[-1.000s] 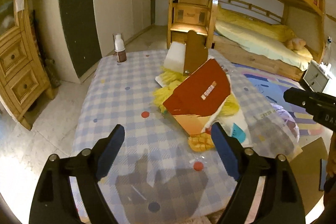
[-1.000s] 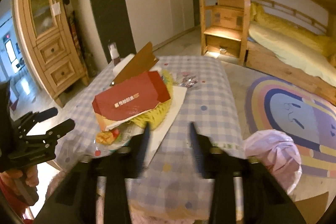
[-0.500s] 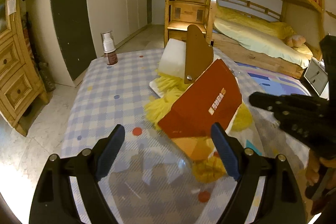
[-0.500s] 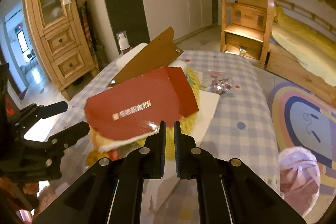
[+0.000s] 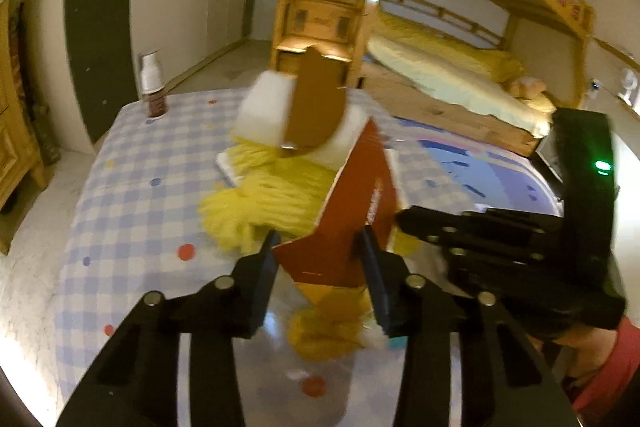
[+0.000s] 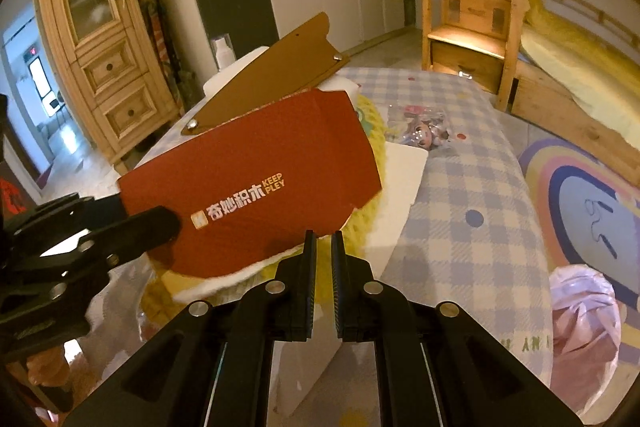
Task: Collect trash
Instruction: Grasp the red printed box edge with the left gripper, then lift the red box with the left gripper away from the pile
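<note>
A pile of trash lies on the checked table (image 5: 132, 163): a red cardboard sheet (image 5: 352, 227) with white lettering (image 6: 256, 187), yellow shredded packing (image 5: 264, 203), a brown card piece (image 5: 316, 107) and white foam (image 5: 264, 111). My left gripper (image 5: 318, 259) has its jaws half closed around the red sheet's near corner; I cannot tell if they grip it. My right gripper (image 6: 323, 255) is shut with a thin gap, just in front of the red sheet's lower edge, holding nothing I can see. It also shows in the left wrist view (image 5: 404, 219).
A small pump bottle (image 5: 152, 87) stands at the table's far left corner. A clear packet with a small doll (image 6: 420, 131) lies on the far side. A pink plastic bag (image 6: 584, 327) sits on the floor by the rug. A bunk bed (image 5: 460, 83) stands behind.
My left gripper moved forward and narrowed from wide open around the red sheet's corner. My right gripper came closer to the pile and stays shut.
</note>
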Tool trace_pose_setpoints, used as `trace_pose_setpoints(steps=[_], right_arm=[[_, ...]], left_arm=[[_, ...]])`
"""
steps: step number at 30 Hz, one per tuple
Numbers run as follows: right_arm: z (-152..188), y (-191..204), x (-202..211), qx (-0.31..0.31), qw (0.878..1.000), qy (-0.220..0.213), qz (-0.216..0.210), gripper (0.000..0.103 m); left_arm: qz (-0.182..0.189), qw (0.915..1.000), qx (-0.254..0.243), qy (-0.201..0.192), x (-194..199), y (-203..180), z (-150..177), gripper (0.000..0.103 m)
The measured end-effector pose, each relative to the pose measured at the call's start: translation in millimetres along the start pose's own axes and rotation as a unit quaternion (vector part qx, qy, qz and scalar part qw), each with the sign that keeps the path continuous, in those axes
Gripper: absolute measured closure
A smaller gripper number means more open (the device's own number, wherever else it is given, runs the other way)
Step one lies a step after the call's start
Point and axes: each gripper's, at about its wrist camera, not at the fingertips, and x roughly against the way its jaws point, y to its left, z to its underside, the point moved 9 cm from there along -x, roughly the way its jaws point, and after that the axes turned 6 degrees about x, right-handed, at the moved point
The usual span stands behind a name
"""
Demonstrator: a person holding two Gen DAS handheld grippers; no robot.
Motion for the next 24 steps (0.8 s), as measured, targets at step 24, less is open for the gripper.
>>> trace_pose_setpoints(steps=[24], right_arm=[[13.1,-35.7,94.3,-0.027,0.997,-0.055,0.041,0.092]], left_arm=[[-0.028,0.9924,-0.096,-0.071,67.1,-60.7,-13.4,0.103]])
